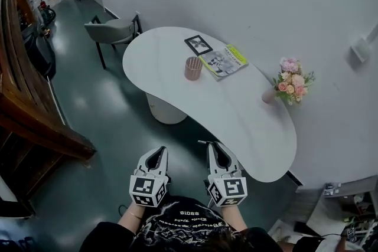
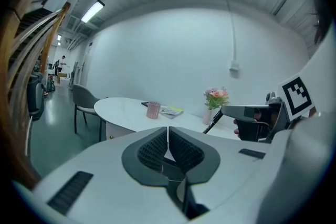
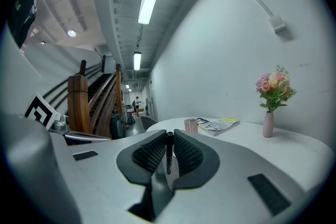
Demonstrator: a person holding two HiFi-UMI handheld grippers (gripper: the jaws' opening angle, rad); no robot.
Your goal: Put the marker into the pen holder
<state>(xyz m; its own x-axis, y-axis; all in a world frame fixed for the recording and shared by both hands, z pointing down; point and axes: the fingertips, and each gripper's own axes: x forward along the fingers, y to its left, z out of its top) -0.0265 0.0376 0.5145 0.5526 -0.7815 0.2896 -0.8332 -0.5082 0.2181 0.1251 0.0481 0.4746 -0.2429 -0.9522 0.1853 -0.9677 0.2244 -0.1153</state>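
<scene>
A black marker (image 3: 169,153) stands upright between the jaws of my right gripper (image 3: 169,140), which is shut on it. From the left gripper view the marker (image 2: 213,122) sticks out slantwise below the right gripper's tip. The pink pen holder (image 1: 192,68) stands on the far part of the white table (image 1: 236,121), well ahead of both grippers; it also shows as the pen holder (image 3: 191,125) and the pen holder (image 2: 153,109). My right gripper (image 1: 217,146) hovers at the table's near edge. My left gripper (image 1: 159,152) hangs over the floor beside it, and the left gripper (image 2: 168,136) is shut on nothing.
An open magazine (image 1: 223,62) and a small framed picture (image 1: 198,44) lie just beyond the pen holder. A vase of pink flowers (image 1: 290,84) stands at the table's right edge. A grey chair (image 1: 113,30) is at the far left end, and a wooden stair rail (image 1: 35,115) runs along the left.
</scene>
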